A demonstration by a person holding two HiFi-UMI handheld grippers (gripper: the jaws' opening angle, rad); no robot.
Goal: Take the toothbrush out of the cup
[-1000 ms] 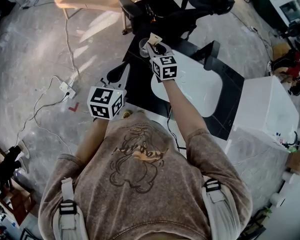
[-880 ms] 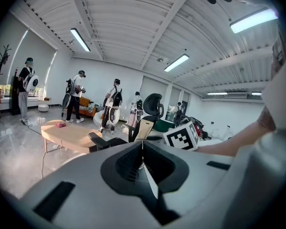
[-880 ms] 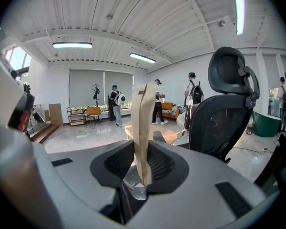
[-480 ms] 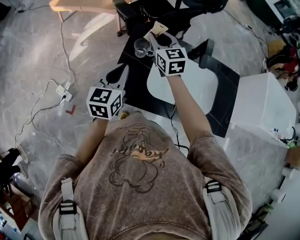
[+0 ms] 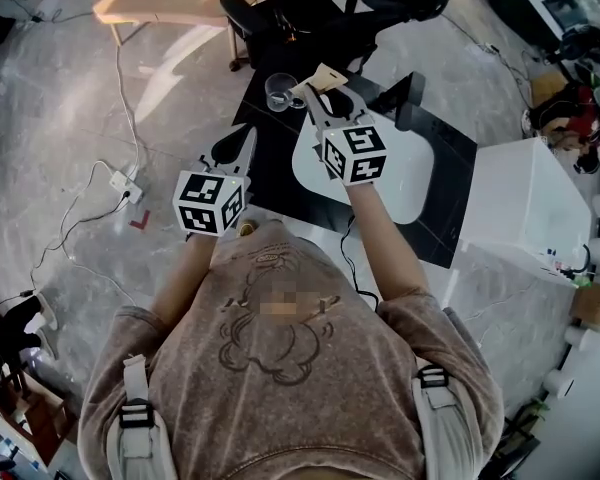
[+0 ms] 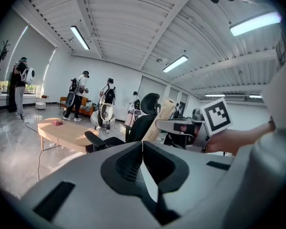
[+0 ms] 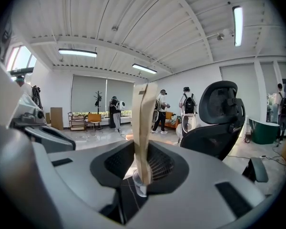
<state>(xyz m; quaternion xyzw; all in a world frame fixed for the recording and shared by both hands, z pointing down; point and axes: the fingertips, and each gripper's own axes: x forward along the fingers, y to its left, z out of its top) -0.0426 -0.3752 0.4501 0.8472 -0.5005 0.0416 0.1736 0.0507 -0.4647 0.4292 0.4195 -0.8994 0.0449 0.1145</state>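
1. grey polished floor lies all round a black table (image 5: 276,173), which bears a white basin-shaped tray (image 5: 405,183) and, near its far left corner, the clear cup (image 5: 279,90).
2. the right gripper (image 5: 323,91) is clamped on the toothbrush (image 5: 321,74), a pale flat stick. in the right gripper view the pads pinch its lower part and it stands almost upright between them.
3. in the head view the toothbrush shows just beside the cup and seemingly above it. whether its lower tip is fully clear of the rim i cannot tell.
4. the left gripper (image 5: 241,140) hangs by the near left edge of the table, jaws together with nothing in them, apart from the cup.
5. to do this step well, i judge, keep the pinch firm and lift straight along the stick's own line until the tip is plainly over the rim, and only then go sideways. a tilt too soon could tip the light cup.
6. the cup stands close to the table's far edge, with a black office chair (image 5: 290,18) just behind it. the open room is toward the tray and the person's side.
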